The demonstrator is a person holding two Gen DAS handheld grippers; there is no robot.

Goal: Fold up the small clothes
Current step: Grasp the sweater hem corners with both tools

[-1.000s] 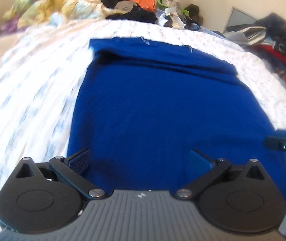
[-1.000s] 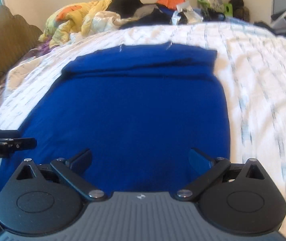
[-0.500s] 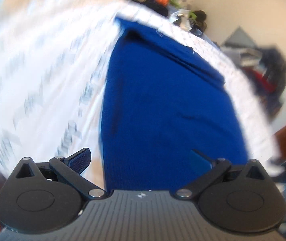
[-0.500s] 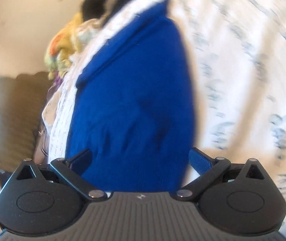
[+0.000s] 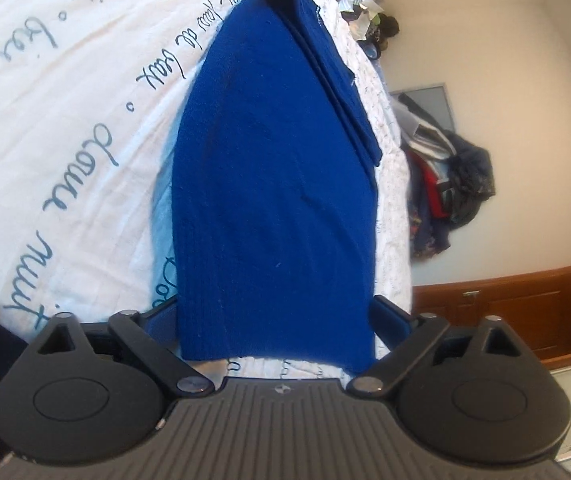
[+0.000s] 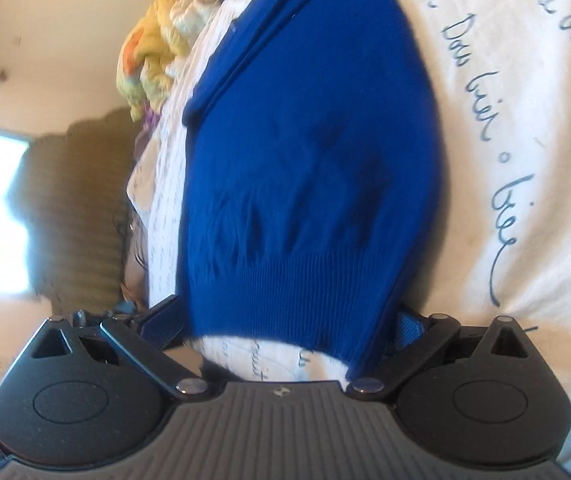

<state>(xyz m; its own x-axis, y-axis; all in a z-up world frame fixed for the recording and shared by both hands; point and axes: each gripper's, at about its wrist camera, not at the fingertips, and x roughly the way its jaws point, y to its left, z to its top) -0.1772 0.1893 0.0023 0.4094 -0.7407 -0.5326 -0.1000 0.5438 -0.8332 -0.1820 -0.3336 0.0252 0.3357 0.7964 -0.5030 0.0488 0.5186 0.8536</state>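
Observation:
A blue knit sweater (image 5: 273, 184) lies flat on a white bedsheet with blue script (image 5: 65, 128), its far end folded over. It also shows in the right wrist view (image 6: 309, 168) with its ribbed hem nearest the camera. My left gripper (image 5: 275, 320) is open, its fingers either side of the sweater's near hem, one corner of the hem between them. My right gripper (image 6: 285, 320) is open and tilted, its fingers straddling the ribbed hem at the other corner.
A pile of yellow and dark clothes (image 6: 157, 40) sits at the far end of the bed. A brown sofa (image 6: 73, 208) stands beside the bed. Dark clothing (image 5: 453, 176) is heaped by the wall, above a wooden cabinet (image 5: 497, 308).
Both grippers have rolled sideways and dropped down to the sweater's near hem. Each has moved outward to a hem corner. Both stay open.

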